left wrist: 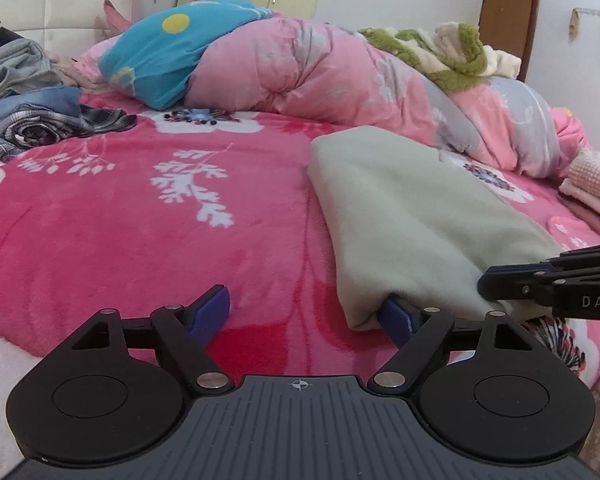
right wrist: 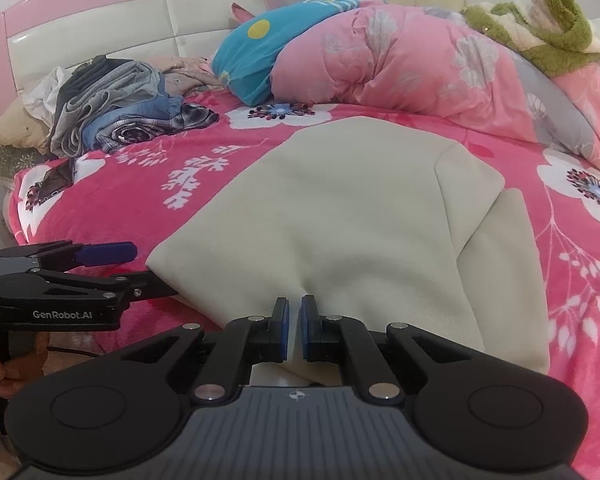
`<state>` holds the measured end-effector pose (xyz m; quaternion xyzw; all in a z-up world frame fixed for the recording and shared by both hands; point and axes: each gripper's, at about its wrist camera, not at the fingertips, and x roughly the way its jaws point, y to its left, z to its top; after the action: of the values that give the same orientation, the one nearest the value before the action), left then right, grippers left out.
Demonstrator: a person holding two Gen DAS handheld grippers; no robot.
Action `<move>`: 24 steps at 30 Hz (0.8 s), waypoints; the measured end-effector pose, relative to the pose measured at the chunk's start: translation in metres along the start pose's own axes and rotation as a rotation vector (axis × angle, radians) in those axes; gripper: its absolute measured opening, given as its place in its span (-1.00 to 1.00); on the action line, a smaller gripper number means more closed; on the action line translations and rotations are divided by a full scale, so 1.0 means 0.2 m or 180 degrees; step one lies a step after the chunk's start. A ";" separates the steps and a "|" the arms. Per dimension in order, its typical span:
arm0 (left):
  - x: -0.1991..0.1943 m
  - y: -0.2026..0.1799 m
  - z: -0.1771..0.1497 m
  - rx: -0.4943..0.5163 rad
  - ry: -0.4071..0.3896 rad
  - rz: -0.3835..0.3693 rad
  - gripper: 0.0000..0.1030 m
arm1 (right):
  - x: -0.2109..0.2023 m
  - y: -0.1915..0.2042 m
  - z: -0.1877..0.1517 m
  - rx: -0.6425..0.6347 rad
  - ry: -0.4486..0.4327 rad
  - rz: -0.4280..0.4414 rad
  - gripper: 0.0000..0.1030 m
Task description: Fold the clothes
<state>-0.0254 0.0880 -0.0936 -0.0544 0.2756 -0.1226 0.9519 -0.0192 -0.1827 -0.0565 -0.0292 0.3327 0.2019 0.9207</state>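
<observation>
Left wrist view: The left gripper (left wrist: pixel 304 312) stands wide open at the near edge of a bed (left wrist: pixel 100 240) spread with a pink floral blanket.
Left gripper's reach: Its right-hand finger is tucked under the near corner of a pale green garment (left wrist: pixel 412 216); the other finger lies on bare blanket, so nothing is clamped.
Neighbour: The right gripper (left wrist: pixel 488 282) enters from the right, resting on the same near hem.
Right wrist view: The right gripper (right wrist: pixel 295 320), jaws all but closed, pinches a tuck of the garment's (right wrist: pixel 340 208) near edge.
Garment: Partly folded, it lies mid-bed in front of the heaped pink quilt (right wrist: pixel 400 64).
Waiting pile: Unfolded clothes (right wrist: pixel 112 108) sit near the headboard (right wrist: pixel 100 28), well apart.
Doing it well: The left gripper likely needs to close on its corner before any lift; raising both corners level and together should carry the hem forward without skewing the fold.
</observation>
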 end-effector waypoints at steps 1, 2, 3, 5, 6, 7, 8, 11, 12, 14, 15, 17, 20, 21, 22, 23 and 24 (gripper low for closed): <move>0.01 0.00 0.00 0.0009 0.0005 0.0005 0.63 | 0.00 0.00 0.00 0.0005 -0.0001 0.0007 -0.91; 0.02 -0.01 0.00 0.0021 0.0010 0.0009 0.65 | 0.00 0.00 0.00 0.0011 -0.0003 0.0014 -0.91; 0.02 -0.02 0.00 0.0056 -0.0014 -0.0003 0.66 | 0.00 -0.01 0.00 0.0016 -0.0005 0.0021 -0.91; 0.04 -0.04 0.00 0.0116 -0.0056 -0.0026 0.67 | 0.00 -0.01 0.00 0.0027 -0.0009 0.0027 -0.91; 0.05 -0.05 0.00 0.0132 -0.0064 -0.0031 0.69 | 0.00 -0.01 0.00 0.0033 -0.0012 0.0023 -0.91; 0.06 -0.05 0.00 0.0141 -0.0078 -0.0039 0.69 | 0.00 -0.01 0.00 0.0042 -0.0011 0.0022 -0.90; 0.07 -0.06 0.00 0.0148 -0.0092 -0.0047 0.70 | 0.01 -0.01 0.00 0.0046 -0.0009 0.0022 -0.90; 0.10 -0.07 0.01 0.0145 -0.0149 -0.0058 0.71 | 0.01 0.00 0.00 0.0042 -0.0008 0.0005 -0.90; 0.11 -0.07 0.01 0.0157 -0.0173 -0.0041 0.72 | 0.01 0.00 0.00 0.0038 -0.0008 -0.0004 -0.90; 0.10 -0.08 0.01 0.0217 -0.0198 0.0064 0.74 | 0.01 0.00 0.00 0.0033 -0.0004 -0.0016 -0.90; 0.09 -0.07 0.00 0.0231 -0.0201 0.0108 0.74 | 0.01 0.01 0.00 0.0031 -0.0001 -0.0022 -0.90; 0.08 -0.05 0.00 0.0242 -0.0185 0.0176 0.75 | 0.00 0.01 0.01 0.0028 0.0001 -0.0020 -0.90; 0.10 -0.03 0.00 0.0194 -0.0145 0.0168 0.81 | 0.00 0.01 0.00 0.0026 -0.0010 0.0012 -0.91; 0.10 -0.03 0.00 0.0189 -0.0139 0.0170 0.83 | 0.00 0.02 0.00 0.0018 -0.0010 0.0011 -0.91; 0.10 -0.02 0.01 0.0179 -0.0125 0.0151 0.83 | 0.00 0.02 0.00 0.0009 -0.0010 0.0011 -0.91; 0.10 -0.01 0.01 0.0167 -0.0099 0.0101 0.82 | 0.00 0.01 0.00 0.0015 -0.0012 0.0019 -0.91; 0.09 -0.01 0.02 0.0164 -0.0056 0.0038 0.82 | 0.00 0.01 0.00 0.0028 -0.0015 0.0031 -0.91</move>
<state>-0.0090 0.0823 -0.0990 -0.0294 0.2643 -0.1234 0.9561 -0.0198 -0.1816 -0.0563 -0.0230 0.3316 0.2049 0.9206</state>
